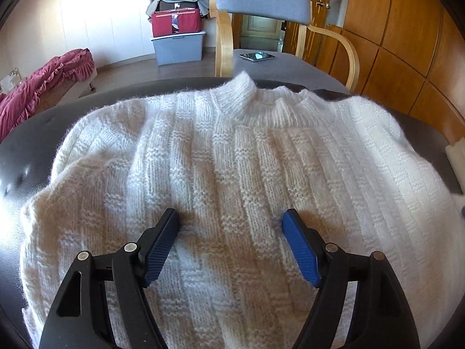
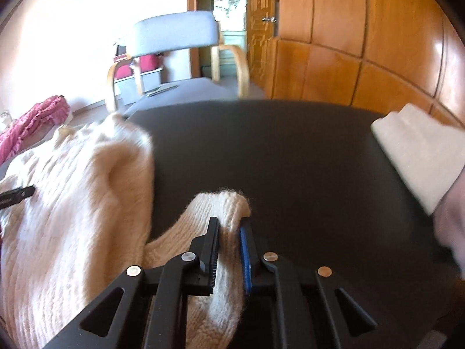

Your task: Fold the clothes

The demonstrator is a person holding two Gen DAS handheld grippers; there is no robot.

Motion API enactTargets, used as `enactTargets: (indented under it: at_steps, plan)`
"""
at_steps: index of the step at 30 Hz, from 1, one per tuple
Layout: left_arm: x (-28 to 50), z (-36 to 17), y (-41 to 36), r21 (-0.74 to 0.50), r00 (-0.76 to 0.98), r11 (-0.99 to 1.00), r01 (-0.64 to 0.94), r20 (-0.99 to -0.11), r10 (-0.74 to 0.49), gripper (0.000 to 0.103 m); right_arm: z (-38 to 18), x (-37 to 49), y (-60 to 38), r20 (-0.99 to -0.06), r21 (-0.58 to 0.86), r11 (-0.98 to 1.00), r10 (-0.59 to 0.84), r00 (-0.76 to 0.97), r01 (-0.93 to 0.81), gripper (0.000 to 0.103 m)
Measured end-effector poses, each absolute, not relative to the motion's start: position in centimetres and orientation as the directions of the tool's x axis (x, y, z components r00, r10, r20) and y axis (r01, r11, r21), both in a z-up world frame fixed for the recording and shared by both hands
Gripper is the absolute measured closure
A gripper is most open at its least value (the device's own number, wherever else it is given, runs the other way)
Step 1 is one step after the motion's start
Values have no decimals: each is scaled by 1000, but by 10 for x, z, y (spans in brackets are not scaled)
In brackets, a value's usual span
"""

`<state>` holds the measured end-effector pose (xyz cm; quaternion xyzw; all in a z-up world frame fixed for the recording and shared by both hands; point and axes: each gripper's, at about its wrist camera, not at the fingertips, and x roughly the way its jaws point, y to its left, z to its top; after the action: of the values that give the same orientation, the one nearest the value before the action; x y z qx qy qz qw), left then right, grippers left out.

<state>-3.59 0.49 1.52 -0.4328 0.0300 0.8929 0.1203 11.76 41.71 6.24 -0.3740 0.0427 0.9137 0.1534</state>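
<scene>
A cream knitted sweater lies spread flat on a dark table, its collar at the far edge. My left gripper hovers just over the sweater's body with its jaws wide apart and nothing between them. In the right wrist view the sweater's body fills the left side, and its sleeve cuff sticks out onto the bare dark table. My right gripper is shut on that cuff, the knit pinched between both pads. A tip of the left gripper's finger shows at the left edge.
A grey chair with wooden arms stands past the table, a phone on its seat. Folded white cloth lies at the table's right edge. A grey bin under a red bag and pink bedding sit further back. Wooden cabinets line the right.
</scene>
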Motion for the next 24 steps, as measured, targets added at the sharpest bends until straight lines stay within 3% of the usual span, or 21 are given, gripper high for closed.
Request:
enactTargets:
  at_steps: [16, 20, 24]
  plan:
    - [-39, 13, 7, -41, -596, -969, -243, -782, 183, 23, 92, 125, 541, -585, -277, -760, 618, -524, -588, 91]
    - [-39, 12, 9, -40, -596, -969, -243, -782, 182, 22, 73, 116, 566, -621, -269, -730, 630, -466, -628, 90]
    - [-40, 13, 8, -39, -596, -969, -243, -782, 181, 22, 56, 116, 572, -680, -204, -753, 569, -463, -626, 81]
